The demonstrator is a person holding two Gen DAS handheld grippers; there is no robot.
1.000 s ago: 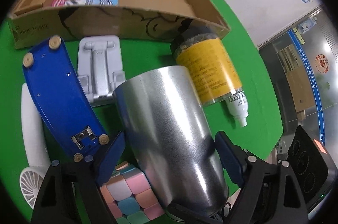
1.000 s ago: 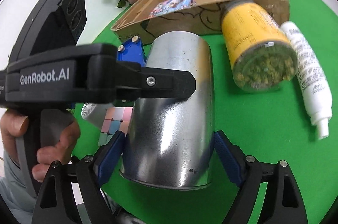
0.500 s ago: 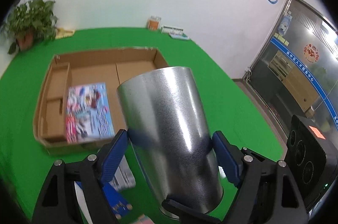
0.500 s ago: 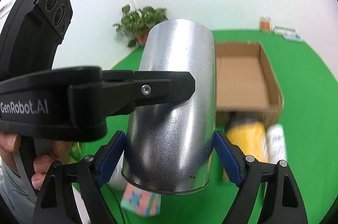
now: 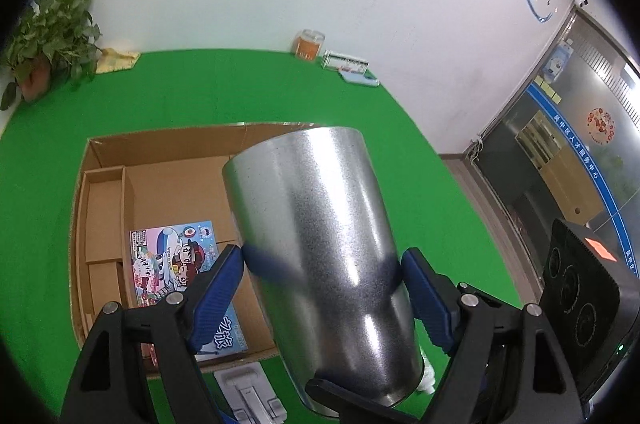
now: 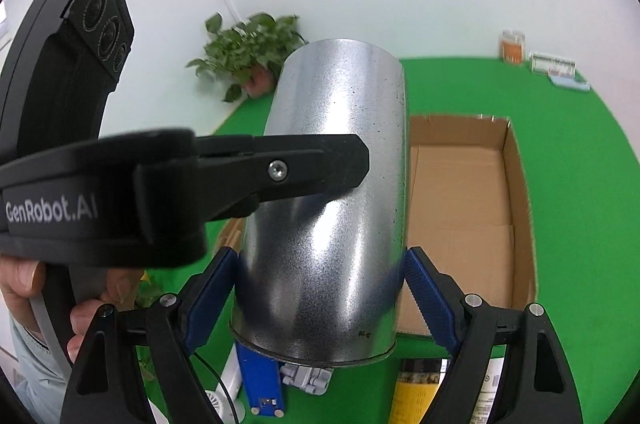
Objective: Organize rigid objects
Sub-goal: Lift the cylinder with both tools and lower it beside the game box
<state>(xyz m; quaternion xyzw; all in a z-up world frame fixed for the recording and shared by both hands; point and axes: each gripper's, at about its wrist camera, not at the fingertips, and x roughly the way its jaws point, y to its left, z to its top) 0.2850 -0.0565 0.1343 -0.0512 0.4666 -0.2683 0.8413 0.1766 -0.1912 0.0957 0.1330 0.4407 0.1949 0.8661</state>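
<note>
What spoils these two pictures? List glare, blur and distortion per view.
Left wrist view: fisheye bends the cardboard box and the doorway; bright glare streaks run down the metal cup, which mirrors the blue pads as dark smears. Right wrist view: the potted plant is motion-blurred, the cup shows glare patches, and the left gripper looms large and close.

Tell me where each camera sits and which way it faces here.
Left wrist: on the left hand-held gripper, looking down its fingers at the steel cup over the cardboard box; no body shows.
Right wrist: on the right hand-held gripper, facing the same cup; the left hand shows.
Shared: cup, box, green table, potted plant.
</note>
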